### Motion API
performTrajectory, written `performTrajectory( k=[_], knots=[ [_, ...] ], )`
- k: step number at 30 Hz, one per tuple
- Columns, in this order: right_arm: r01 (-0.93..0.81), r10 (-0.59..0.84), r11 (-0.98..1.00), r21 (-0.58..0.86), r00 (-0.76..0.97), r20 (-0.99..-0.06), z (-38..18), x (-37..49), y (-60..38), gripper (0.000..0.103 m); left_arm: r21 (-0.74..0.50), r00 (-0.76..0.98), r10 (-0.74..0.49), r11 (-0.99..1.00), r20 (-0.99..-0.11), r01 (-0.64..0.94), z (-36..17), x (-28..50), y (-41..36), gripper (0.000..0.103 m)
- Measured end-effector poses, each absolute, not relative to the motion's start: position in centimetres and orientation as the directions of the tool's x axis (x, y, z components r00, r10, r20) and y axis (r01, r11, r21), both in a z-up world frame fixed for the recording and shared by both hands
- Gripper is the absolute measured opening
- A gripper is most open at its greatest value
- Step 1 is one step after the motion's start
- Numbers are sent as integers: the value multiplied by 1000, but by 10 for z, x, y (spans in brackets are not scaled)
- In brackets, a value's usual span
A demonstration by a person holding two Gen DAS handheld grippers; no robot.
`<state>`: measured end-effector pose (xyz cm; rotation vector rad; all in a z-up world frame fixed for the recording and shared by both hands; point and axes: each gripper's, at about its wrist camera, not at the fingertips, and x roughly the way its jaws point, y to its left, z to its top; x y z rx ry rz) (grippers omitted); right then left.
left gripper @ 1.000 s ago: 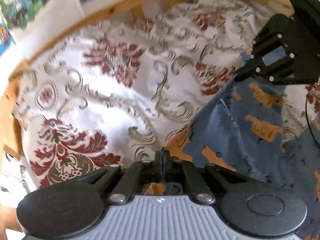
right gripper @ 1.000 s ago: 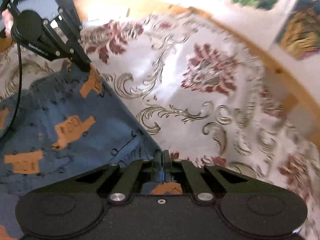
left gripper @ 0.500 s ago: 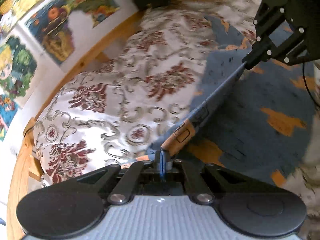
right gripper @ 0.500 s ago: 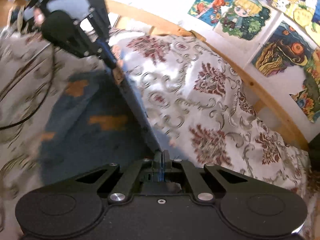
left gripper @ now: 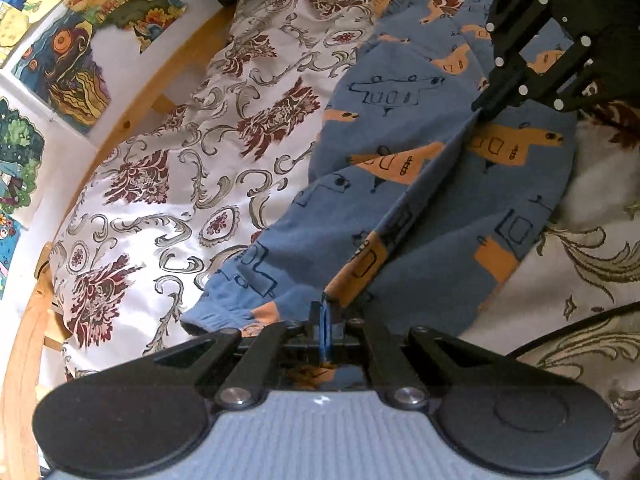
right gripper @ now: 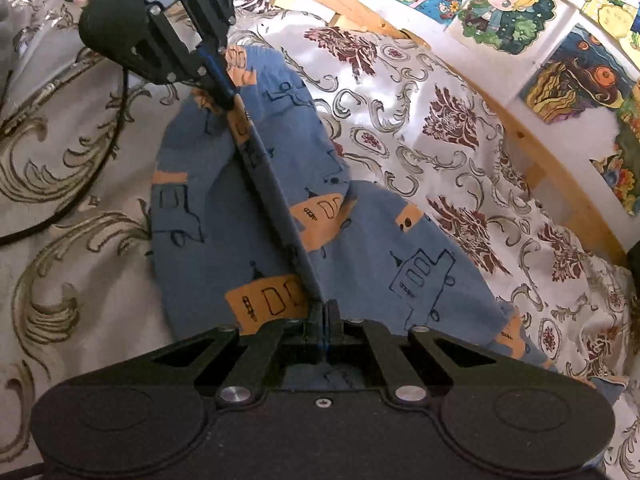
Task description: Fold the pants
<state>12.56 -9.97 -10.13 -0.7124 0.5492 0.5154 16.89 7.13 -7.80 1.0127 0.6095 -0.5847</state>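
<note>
We've got both grippers clamped on the pants [left gripper: 404, 148]: left gripper [left gripper: 325, 312] & right gripper [right gripper: 325, 312] each pinch one end of a taut edge, w/ the rest draped on the bedspread [left gripper: 168, 168]. Fabric looks soft, light, floppy, so we'd grip edges/corners, not mid-cloth.

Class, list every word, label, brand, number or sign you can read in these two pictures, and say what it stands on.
None can be read.
Pants: drawn outlines and orange shapes only, no letters.
Posters on the wall: cartoon pictures, no legible text.
Bedspread: scroll and flower pattern only.
Left tool and right tool: a tiny pale mark on the left tool's grey body, too small to read.
</note>
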Motion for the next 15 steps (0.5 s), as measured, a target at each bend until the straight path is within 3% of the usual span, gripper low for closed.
performTrajectory(
  k=[3, 7, 8, 11, 15],
  knots=[
    [-587, 226, 656, -475, 753, -619, -107, 128, -102, 21, 603, 700, -155, 401, -697, 690, -79, 168, 71, 1],
    [-573, 201, 645, -506, 766, -610, -111, 130, -106, 21, 601, 696, -152, 400, -702, 692, -79, 170, 71, 1],
    [-571, 199, 641, -513, 769, -607, -112, 130, -106, 20, 602, 697, -151, 398, -701, 692, -79, 169, 71, 1],
    [-564, 198, 648, -512, 774, -602, -113, 135, -107, 0, 608, 700, -147, 395, -699, 689, -79, 168, 72, 1],
    [-547, 196, 632, -549, 798, -569, -103, 124, -107, 0, 615, 707, -150, 392, -691, 684, -78, 165, 73, 1]
  ],
)
